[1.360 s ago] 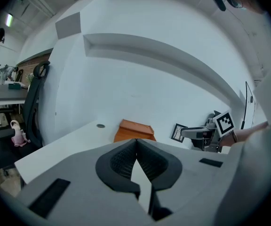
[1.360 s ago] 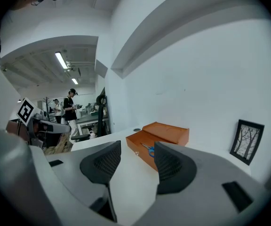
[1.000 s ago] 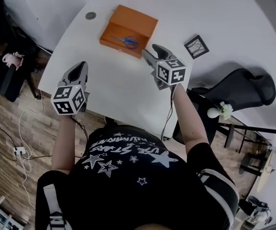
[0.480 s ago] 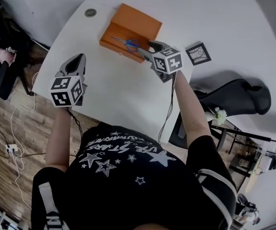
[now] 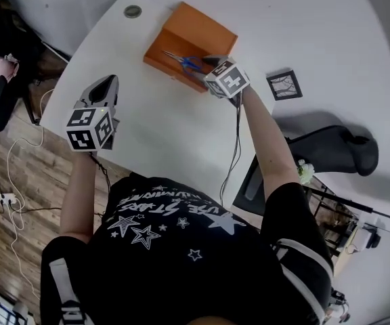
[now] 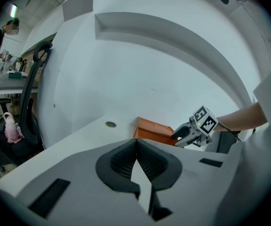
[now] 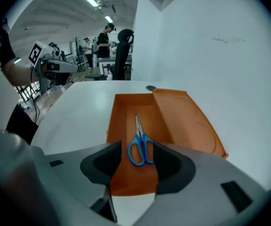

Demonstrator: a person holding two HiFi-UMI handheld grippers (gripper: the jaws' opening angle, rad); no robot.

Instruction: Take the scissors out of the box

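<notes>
An open orange box [image 5: 193, 38] [image 7: 140, 140] [image 6: 152, 131] sits on the white table with its lid [image 7: 187, 119] folded flat to one side. Blue-handled scissors [image 7: 139, 142] [image 5: 183, 61] lie flat inside it, blades pointing away from me. My right gripper [image 5: 208, 61] [image 7: 136, 161] hovers open just above the box's near end, the scissor handles showing between its jaws without touching them. My left gripper [image 5: 107, 85] [image 6: 136, 161] is shut on nothing, held over the table's near left edge, well apart from the box.
The white table [image 5: 161, 124] has a round cable grommet [image 5: 133, 11] at its far left and a small black-framed square [image 5: 284, 84] at the right. A black office chair [image 5: 330, 144] stands right of the table. Wooden floor and cables [image 5: 12, 202] lie left.
My right gripper has moved forward and left from beside the box to above its near end, over the scissor handles. The left gripper has barely moved.
</notes>
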